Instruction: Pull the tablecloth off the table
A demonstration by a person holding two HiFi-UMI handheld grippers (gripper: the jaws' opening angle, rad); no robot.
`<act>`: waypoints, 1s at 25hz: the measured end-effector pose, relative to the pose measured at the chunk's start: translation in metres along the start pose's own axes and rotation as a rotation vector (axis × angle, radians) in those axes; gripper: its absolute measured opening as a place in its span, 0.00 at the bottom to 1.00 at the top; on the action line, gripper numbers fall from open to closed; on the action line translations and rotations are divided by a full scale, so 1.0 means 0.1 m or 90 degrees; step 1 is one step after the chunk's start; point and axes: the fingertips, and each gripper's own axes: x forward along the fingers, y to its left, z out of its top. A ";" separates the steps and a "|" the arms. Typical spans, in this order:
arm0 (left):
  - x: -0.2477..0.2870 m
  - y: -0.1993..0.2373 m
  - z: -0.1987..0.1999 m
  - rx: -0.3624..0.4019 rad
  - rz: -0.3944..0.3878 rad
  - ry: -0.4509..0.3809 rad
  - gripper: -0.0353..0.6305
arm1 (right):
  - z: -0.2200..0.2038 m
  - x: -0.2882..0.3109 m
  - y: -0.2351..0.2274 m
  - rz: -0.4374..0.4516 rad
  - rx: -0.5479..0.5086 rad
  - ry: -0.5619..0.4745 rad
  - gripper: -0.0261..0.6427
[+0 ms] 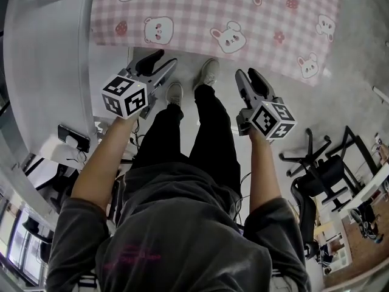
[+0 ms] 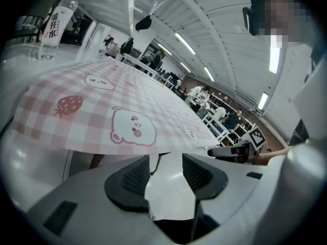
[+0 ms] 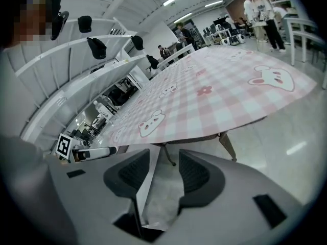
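Observation:
A pink checked tablecloth (image 1: 213,11) printed with bears and strawberries covers the table ahead of me, its near edge hanging just past the tabletop. My left gripper (image 1: 163,58) is held below that edge, a short way from it, and is open with nothing between its pads. My right gripper (image 1: 246,73) is also open and empty, under the cloth's near edge further right. In the left gripper view the cloth (image 2: 117,106) spreads above the open left gripper (image 2: 166,160). The right gripper view has the cloth (image 3: 219,96) beyond the open right gripper (image 3: 164,154).
A white table (image 1: 48,53) stands close on the left with a water bottle (image 2: 57,22) on it. A black office chair (image 1: 322,175) is at the right. My shoes (image 1: 209,72) stand by the table's edge. Table legs (image 3: 227,144) show under the cloth.

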 end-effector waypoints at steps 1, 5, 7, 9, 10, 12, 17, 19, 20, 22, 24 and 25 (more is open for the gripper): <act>0.01 0.02 -0.02 -0.007 0.000 0.001 0.35 | -0.01 0.01 -0.02 0.004 0.012 -0.004 0.28; 0.07 0.09 -0.08 -0.026 -0.003 0.004 0.35 | 0.00 0.01 -0.08 0.019 0.051 -0.019 0.28; 0.09 0.12 -0.07 -0.039 -0.008 -0.002 0.35 | 0.03 0.02 -0.10 0.029 0.067 -0.029 0.28; 0.10 0.12 -0.04 -0.056 -0.016 -0.012 0.36 | 0.07 0.01 -0.10 0.039 0.082 -0.041 0.28; 0.11 0.12 -0.02 -0.064 -0.022 -0.017 0.36 | 0.09 0.00 -0.11 0.043 0.087 -0.045 0.28; 0.13 0.11 0.02 -0.076 -0.032 -0.026 0.36 | 0.12 -0.01 -0.12 0.048 0.097 -0.053 0.28; 0.17 0.13 0.04 -0.105 -0.046 -0.035 0.37 | 0.20 0.02 -0.18 0.064 0.147 -0.072 0.28; 0.17 0.15 0.04 -0.116 -0.047 -0.038 0.37 | 0.22 0.04 -0.20 0.065 0.164 -0.073 0.28; 0.17 0.16 0.04 -0.123 -0.048 -0.041 0.37 | 0.21 0.06 -0.21 0.067 0.170 -0.074 0.28; 0.18 0.19 0.05 -0.140 -0.049 -0.047 0.37 | 0.21 0.09 -0.23 0.074 0.183 -0.075 0.28; 0.21 0.22 0.07 -0.153 -0.052 -0.051 0.37 | 0.23 0.11 -0.24 0.077 0.193 -0.080 0.28; 0.22 0.23 0.07 -0.161 -0.055 -0.052 0.37 | 0.24 0.12 -0.26 0.072 0.196 -0.080 0.28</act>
